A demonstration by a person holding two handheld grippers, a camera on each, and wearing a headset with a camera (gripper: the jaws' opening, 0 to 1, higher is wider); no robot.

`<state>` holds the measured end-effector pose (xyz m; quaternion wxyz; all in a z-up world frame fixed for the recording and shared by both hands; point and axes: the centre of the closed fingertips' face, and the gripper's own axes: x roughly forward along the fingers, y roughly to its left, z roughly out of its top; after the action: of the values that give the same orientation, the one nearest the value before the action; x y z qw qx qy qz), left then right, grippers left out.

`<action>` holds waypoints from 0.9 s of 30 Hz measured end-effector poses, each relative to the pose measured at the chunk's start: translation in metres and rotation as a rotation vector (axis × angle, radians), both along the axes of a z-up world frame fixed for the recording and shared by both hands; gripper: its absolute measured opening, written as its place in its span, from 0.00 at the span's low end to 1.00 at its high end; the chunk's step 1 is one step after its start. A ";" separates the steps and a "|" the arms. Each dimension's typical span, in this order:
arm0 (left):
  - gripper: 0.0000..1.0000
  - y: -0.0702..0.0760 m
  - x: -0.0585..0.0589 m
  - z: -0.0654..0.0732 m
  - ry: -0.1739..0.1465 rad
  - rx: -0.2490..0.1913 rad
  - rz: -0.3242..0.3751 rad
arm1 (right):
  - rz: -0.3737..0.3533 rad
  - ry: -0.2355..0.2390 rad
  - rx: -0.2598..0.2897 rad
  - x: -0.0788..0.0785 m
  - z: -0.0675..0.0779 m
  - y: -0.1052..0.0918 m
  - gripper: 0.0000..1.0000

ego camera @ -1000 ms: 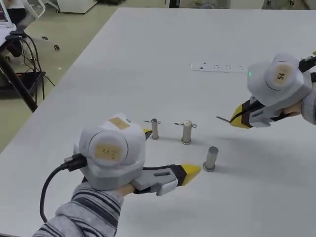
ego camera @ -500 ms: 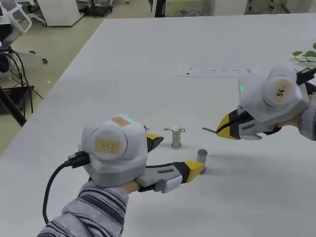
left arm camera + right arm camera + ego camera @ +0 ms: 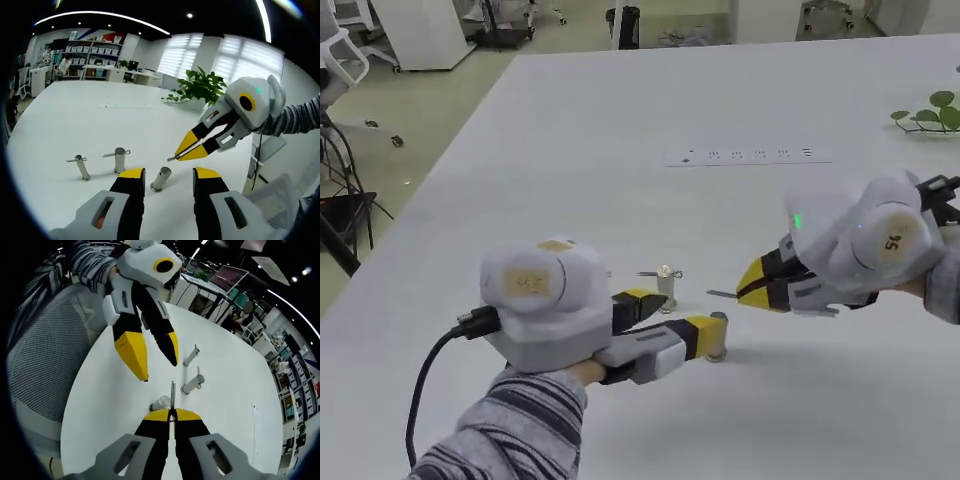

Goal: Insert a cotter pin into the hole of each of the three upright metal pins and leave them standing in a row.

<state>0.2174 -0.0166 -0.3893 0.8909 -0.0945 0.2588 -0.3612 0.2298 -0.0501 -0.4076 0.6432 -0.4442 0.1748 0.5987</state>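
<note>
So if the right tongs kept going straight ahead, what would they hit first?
Probably the bare metal pin, just ahead of the cotter pin the right tongs hold; depth is unclear.

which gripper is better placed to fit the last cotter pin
Right: right gripper is shut on a cotter pin aimed at the bare metal pin; left gripper is open, straddling it.

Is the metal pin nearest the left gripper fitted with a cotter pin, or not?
Not fitted. The metal pin has a bare top; the cotter pin is pinched in the right gripper, apart from it.
</note>
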 end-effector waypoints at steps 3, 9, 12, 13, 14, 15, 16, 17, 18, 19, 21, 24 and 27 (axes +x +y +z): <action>0.29 -0.002 -0.001 -0.001 0.019 -0.024 0.005 | 0.022 -0.015 -0.009 -0.002 -0.002 0.000 0.00; 0.18 -0.007 -0.005 -0.003 0.050 -0.056 0.003 | 0.043 -0.024 -0.001 -0.008 -0.002 0.002 0.00; 0.13 -0.009 -0.006 -0.003 0.059 -0.075 0.005 | 0.053 -0.025 0.003 -0.013 -0.002 0.003 0.00; 0.11 -0.010 -0.007 -0.003 0.060 -0.081 0.003 | 0.058 -0.025 0.006 -0.014 -0.002 0.004 0.00; 0.09 -0.010 -0.007 -0.003 0.060 -0.083 0.003 | 0.059 -0.026 0.009 -0.015 -0.001 0.004 0.00; 0.08 -0.010 -0.008 -0.003 0.061 -0.083 0.003 | 0.060 -0.025 0.012 -0.015 -0.001 0.005 0.00; 0.08 -0.010 -0.008 -0.004 0.062 -0.080 0.003 | 0.063 -0.025 0.013 -0.017 -0.001 0.005 0.00; 0.08 -0.010 -0.008 -0.004 0.062 -0.078 0.002 | 0.065 -0.027 0.015 -0.017 0.000 0.006 0.00; 0.06 -0.011 -0.008 -0.004 0.063 -0.079 0.002 | 0.066 -0.028 0.014 -0.018 0.000 0.006 0.00; 0.05 -0.011 -0.008 -0.004 0.065 -0.084 0.003 | 0.068 -0.027 0.014 -0.018 0.000 0.006 0.00; 0.03 -0.011 -0.008 -0.004 0.064 -0.091 0.004 | 0.071 -0.026 0.020 -0.020 0.000 0.008 0.00; 0.00 -0.012 -0.008 -0.003 0.055 -0.096 -0.004 | 0.072 -0.025 0.023 -0.022 0.001 0.010 0.00; 0.00 -0.011 -0.008 -0.004 0.065 -0.116 0.003 | 0.068 -0.026 0.027 -0.021 0.002 0.011 0.00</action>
<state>0.2097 -0.0273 -0.3932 0.8755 -0.1578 0.2661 -0.3711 0.2083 -0.0394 -0.4059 0.6305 -0.4490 0.1431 0.6167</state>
